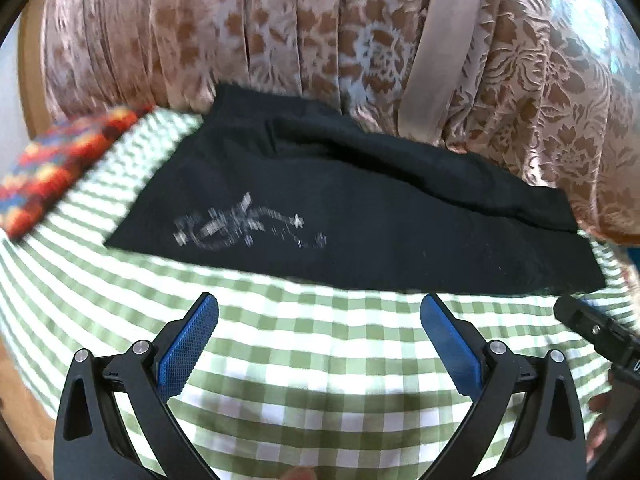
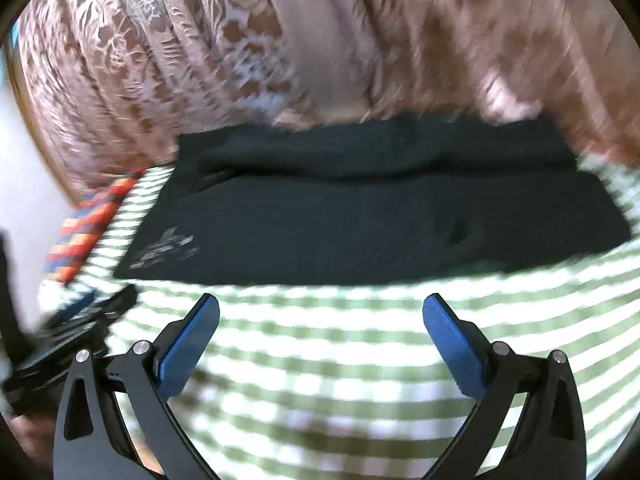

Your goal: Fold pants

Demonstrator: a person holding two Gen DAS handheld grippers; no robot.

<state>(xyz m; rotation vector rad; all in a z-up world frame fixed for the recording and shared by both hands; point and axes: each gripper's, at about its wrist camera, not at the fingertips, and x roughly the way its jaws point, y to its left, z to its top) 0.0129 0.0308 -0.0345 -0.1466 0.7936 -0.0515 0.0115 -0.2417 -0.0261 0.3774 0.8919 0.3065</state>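
Note:
Black pants [image 1: 360,216] with a white print [image 1: 244,228] lie folded into a long strip on a green-and-white checked cloth [image 1: 304,360], far edge against a floral curtain. They also show in the right wrist view [image 2: 360,220]. My left gripper [image 1: 318,312] is open and empty, just short of the pants' near edge. My right gripper [image 2: 320,312] is open and empty, also just short of the near edge. Both views are blurred by motion.
A floral curtain [image 1: 320,32] hangs right behind the pants. A multicoloured patterned cloth [image 1: 60,164] lies at the far left. The right gripper's body [image 1: 600,332] shows at the left view's right edge; the left gripper's body [image 2: 72,320] shows at the right view's left edge.

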